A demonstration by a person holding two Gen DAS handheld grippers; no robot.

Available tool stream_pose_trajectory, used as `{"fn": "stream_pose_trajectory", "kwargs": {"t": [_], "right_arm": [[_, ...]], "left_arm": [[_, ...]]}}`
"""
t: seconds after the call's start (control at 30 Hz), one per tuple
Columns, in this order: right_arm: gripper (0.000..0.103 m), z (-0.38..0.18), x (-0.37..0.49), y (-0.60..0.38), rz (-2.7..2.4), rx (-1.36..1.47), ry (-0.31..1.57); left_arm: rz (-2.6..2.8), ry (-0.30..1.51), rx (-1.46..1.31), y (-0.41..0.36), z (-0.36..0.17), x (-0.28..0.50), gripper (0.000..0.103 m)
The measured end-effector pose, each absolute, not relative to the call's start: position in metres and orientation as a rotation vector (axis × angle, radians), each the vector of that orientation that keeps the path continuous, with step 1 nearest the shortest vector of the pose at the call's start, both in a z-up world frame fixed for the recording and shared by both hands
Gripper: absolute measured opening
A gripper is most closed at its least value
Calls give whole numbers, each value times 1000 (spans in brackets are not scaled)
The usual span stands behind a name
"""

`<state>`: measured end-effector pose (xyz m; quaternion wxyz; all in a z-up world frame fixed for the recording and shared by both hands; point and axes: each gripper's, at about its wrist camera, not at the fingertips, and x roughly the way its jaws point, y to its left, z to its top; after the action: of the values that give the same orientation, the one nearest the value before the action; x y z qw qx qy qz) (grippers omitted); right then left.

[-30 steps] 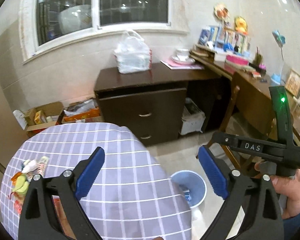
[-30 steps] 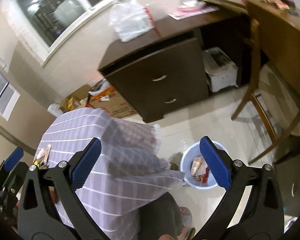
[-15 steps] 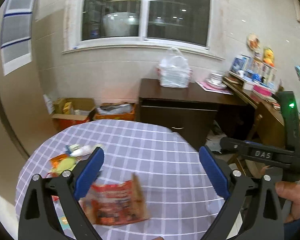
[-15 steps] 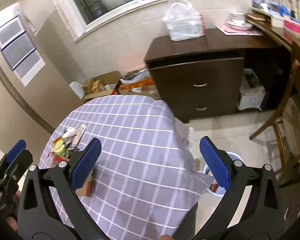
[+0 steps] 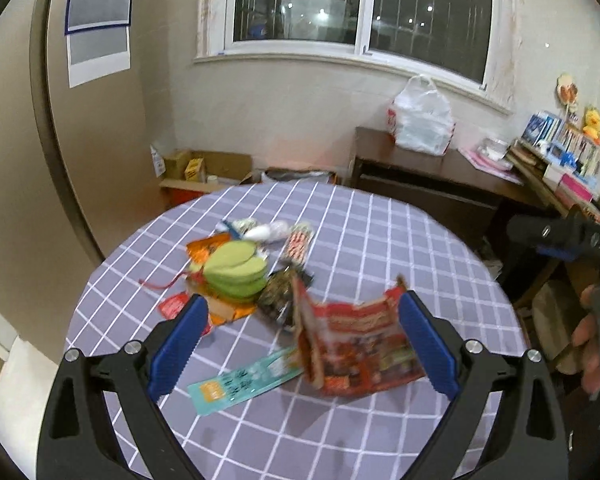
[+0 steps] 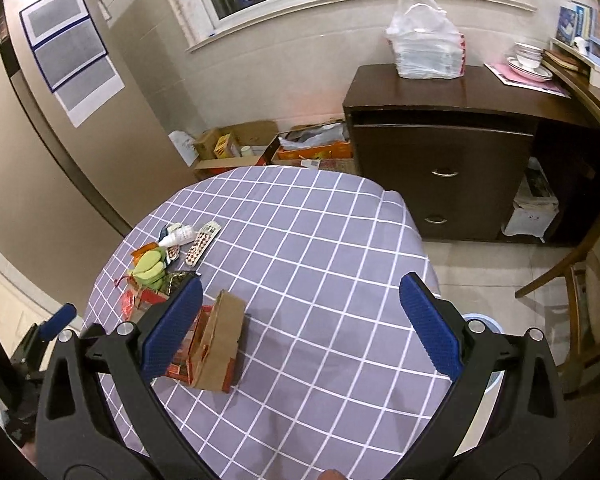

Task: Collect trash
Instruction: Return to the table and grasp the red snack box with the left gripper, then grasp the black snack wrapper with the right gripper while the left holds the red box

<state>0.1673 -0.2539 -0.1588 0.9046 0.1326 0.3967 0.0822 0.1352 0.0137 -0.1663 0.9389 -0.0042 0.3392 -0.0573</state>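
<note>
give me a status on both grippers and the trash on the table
Left gripper open, empty. Right gripper open, empty. Red printed cardboard box on the checked tablecloth, between left fingers, ungripped. Nothing blocking.

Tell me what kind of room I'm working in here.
Most likely a dining or living corner of a home: a round table with a checked tablecloth, a dark wooden drawer cabinet under a barred window, and a cluttered desk of books.

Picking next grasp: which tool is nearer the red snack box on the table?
Left. The left tool hangs open right over the red snack box. The right tool is open too, with the box toward its left finger.
</note>
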Motion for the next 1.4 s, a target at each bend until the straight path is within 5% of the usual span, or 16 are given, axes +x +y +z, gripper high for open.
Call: {"fn": "stream_pose_trajectory", "kwargs": {"t": [0.33, 0.43, 0.5, 0.6, 1.4], "right_arm": [[97, -163, 167, -246, 177, 256, 838], [97, -164, 168, -246, 172, 256, 843], [97, -165, 168, -247, 172, 258, 847], [97, -165, 169, -246, 175, 254, 849], [97, -223, 213, -121, 381, 129, 997]], "left_arm": [[-151, 816, 0, 11, -221, 158, 90], [-193, 870, -16, 8, -234, 167, 55], [-228, 903, -27, 7, -243, 172, 21], [-260, 880, -55, 8, -239, 166, 8], [-25, 777, -148, 135, -196, 82, 5]]}}
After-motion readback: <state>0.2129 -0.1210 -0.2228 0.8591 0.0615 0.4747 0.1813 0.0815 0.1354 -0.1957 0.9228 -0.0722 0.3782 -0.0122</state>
